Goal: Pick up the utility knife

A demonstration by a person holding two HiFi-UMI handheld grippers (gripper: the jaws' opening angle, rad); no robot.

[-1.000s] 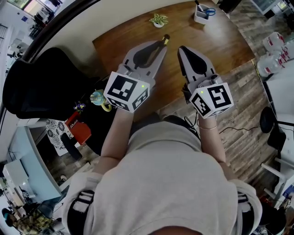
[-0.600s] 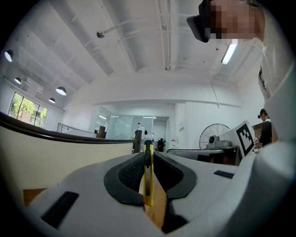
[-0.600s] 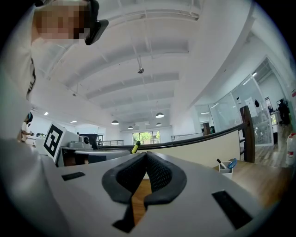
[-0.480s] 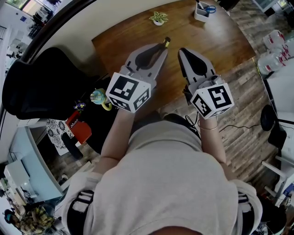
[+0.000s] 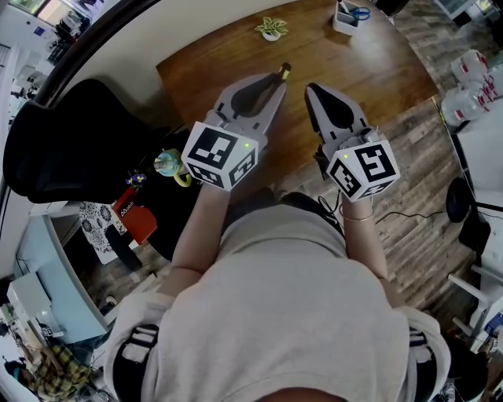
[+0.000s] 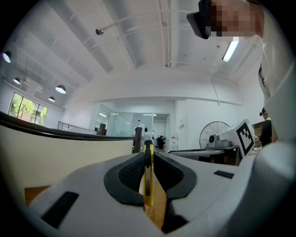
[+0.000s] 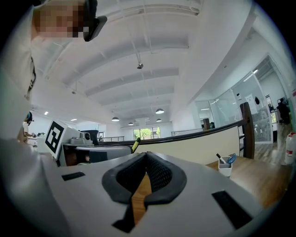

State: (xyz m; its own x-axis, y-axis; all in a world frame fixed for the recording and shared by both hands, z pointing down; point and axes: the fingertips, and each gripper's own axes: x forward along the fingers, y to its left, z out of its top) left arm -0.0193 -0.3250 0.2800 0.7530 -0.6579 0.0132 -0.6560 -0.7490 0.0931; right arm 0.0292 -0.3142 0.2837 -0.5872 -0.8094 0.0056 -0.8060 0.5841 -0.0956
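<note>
The left gripper (image 5: 275, 82) clamps the yellow utility knife (image 6: 148, 183) between its jaws, above the table (image 5: 377, 71). The right gripper (image 5: 312, 88) has closed, empty jaws

The yellow plastic utility knife (image 5: 284, 72) sits in the left gripper (image 5: 277, 78), over the brown wooden bench (image 5: 377, 71). On the bench, the small green potted plant (image 5: 271, 31) is at 12 o'clock and the white pen cup (image 5: 344, 19) at 1 o'clock.

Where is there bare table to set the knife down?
Widest bare wood: between the right gripper and the pen holder, out to the table edge. Smaller patch between the plant and the left gripper, which holds the knife. Crowded only at the back, by plant and holder.
</note>
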